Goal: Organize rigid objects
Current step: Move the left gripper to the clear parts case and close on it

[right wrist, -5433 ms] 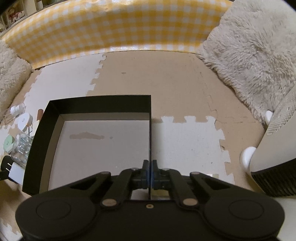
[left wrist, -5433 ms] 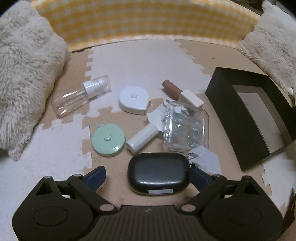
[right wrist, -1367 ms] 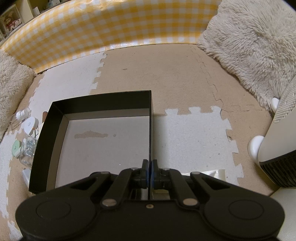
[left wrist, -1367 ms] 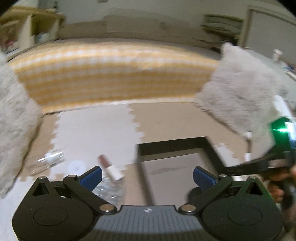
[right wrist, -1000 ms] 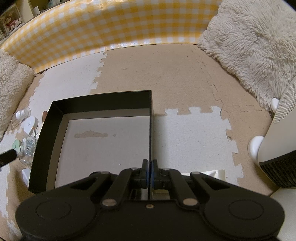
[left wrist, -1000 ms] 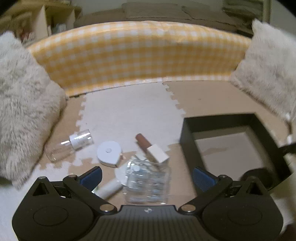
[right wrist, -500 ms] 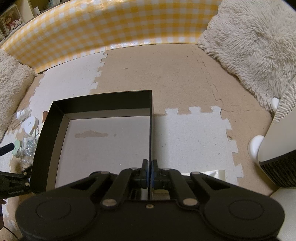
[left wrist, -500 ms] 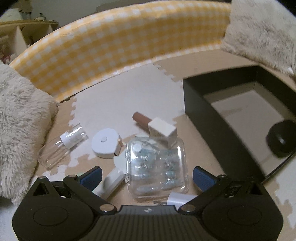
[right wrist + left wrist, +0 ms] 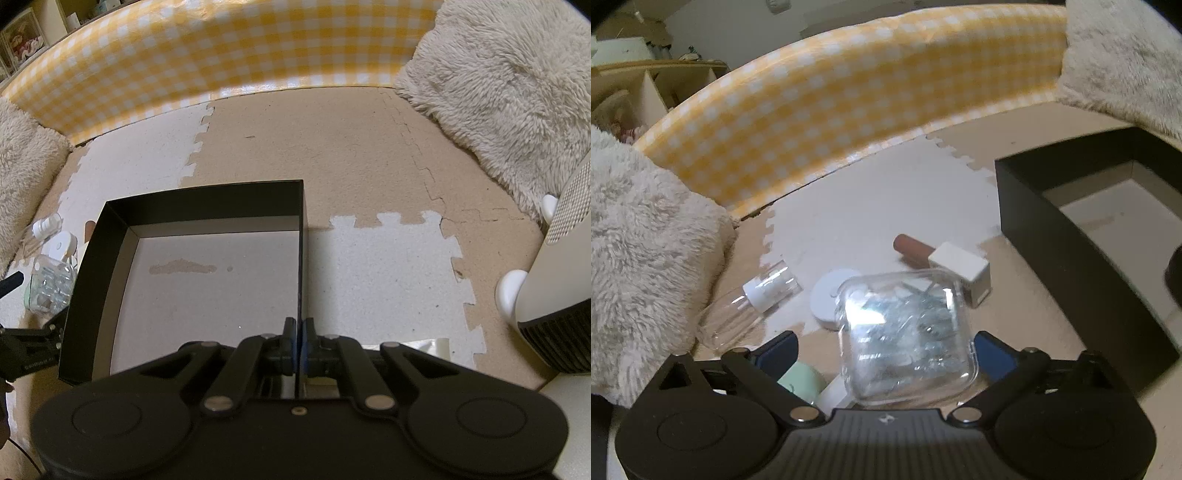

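The left tongs point(image 9: 882, 350) hang low over a huddle of small things on the floor mat point(image 9: 871, 206), their blue-tipped fingers point(image 9: 777, 352) spread wide. Between the fingers lies a clear plastic case point(image 9: 905, 332) with small metal bits inside; the pads stand apart from its sides and do not press it. Just under the near edge of the case, a mint-green round case point(image 9: 801, 378) and a white tube point(image 9: 833, 393) peek out above the tongs' body. Behind the clear case sits a white round case point(image 9: 827, 295), partly covered by it. To the left of that lies a clear spray bottle point(image 9: 753, 306) on its side, white collar toward the middle, near a fluffy cushion point(image 9: 639, 258). Farther back, a brown-and-white tube point(image 9: 945, 258) lies tilted, its white square cap close to the far corner of the clear case.

To the right stands a black box point(image 9: 1067, 258), open on top with a pale floor. The right tongs point(image 9: 298, 341) are pressed together on the near right wall of that box point(image 9: 184, 199), pinching the thin wall between the pads. In the right wrist view the box looks bare inside, though the near part is hidden; the left wrist view catches a dark blurred shape point(image 9: 1174, 273) at the frame's edge over the box that cannot be made out.

Beyond the mat runs a yellow checked bumper point(image 9: 221, 51), with another fluffy cushion point(image 9: 498, 74) at the far right.
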